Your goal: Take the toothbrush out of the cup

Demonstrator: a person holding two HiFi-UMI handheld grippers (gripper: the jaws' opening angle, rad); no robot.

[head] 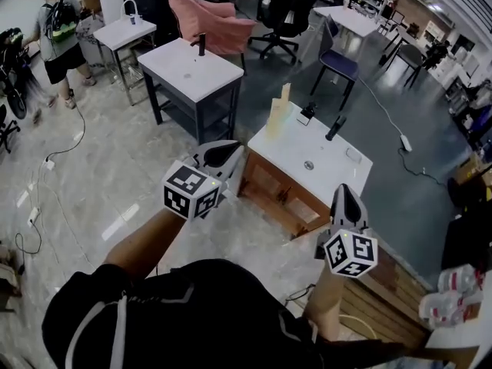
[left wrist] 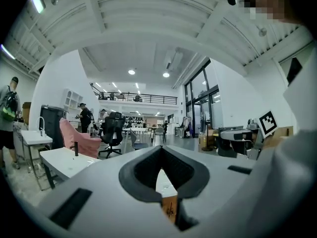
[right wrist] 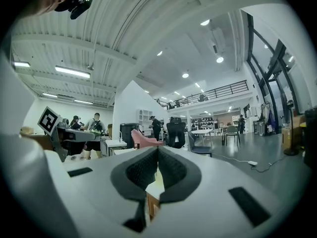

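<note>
- Left claw was found shut, jaws together, with nothing between them; the left gripper view showed the dark pads meeting along one closed line.
- Right claw was likewise shut and empty, its pads pressed together in the right gripper view.
- Both claws were held level in front of the person and pointed toward a white tabletop on a wooden cabinet. Neither touched it.
- In the head view, the left claw's tip appeared just beside the tabletop's left edge, and the right claw sat short of its near right corner.
- Cup, pale in colour, stood at the far left corner of the tabletop.
- Toothbrush stood upright in the cup and rose above its rim. It was too small for finer detail.
- Both claws were well apart from the cup.
- Black tap stood at the far edge, right of the cup. A smaller dark item between them could not be identified.
- Drain lay near the tabletop's middle.
- Second tabletop, on a dark frame, stood further off, with a pink chair behind it.
- One person with a backpack stood at far left.
</note>
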